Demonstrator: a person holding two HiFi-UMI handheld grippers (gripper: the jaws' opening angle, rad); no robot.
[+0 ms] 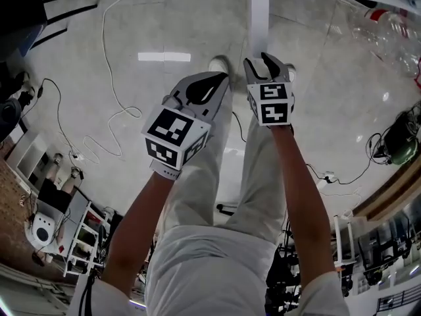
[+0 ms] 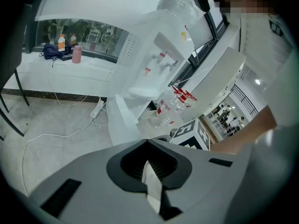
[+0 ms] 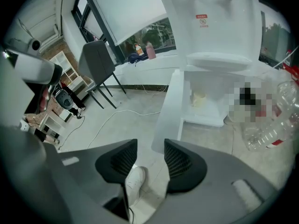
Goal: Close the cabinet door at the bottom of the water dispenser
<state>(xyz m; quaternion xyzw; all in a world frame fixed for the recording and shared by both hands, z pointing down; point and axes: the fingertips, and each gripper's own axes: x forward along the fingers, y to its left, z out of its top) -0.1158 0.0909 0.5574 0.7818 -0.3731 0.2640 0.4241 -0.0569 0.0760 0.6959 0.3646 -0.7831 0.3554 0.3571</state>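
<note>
The white water dispenser (image 3: 212, 27) stands ahead, its bottom cabinet open. The cabinet door (image 3: 169, 108) swings out toward me; in the head view its edge (image 1: 259, 12) runs just beyond the grippers. A pale object (image 3: 199, 98) sits on the cabinet floor. My right gripper (image 3: 151, 158) is open, empty, close before the door's lower edge; a white shoe shows through the gap. In the head view the right gripper (image 1: 261, 59) points at the door. My left gripper (image 2: 147, 141) is shut on nothing, beside the right one and left of the door (image 2: 117, 120); in the head view the left gripper (image 1: 222, 78) is left of it.
Empty plastic water jugs (image 1: 389, 30) lie on the floor right of the dispenser, the same jugs (image 3: 270, 125) showing beside the cabinet. A white cable (image 1: 113, 104) loops across the floor at left, with a power strip (image 2: 97, 108). A dark chair (image 3: 97, 59) stands at the far left.
</note>
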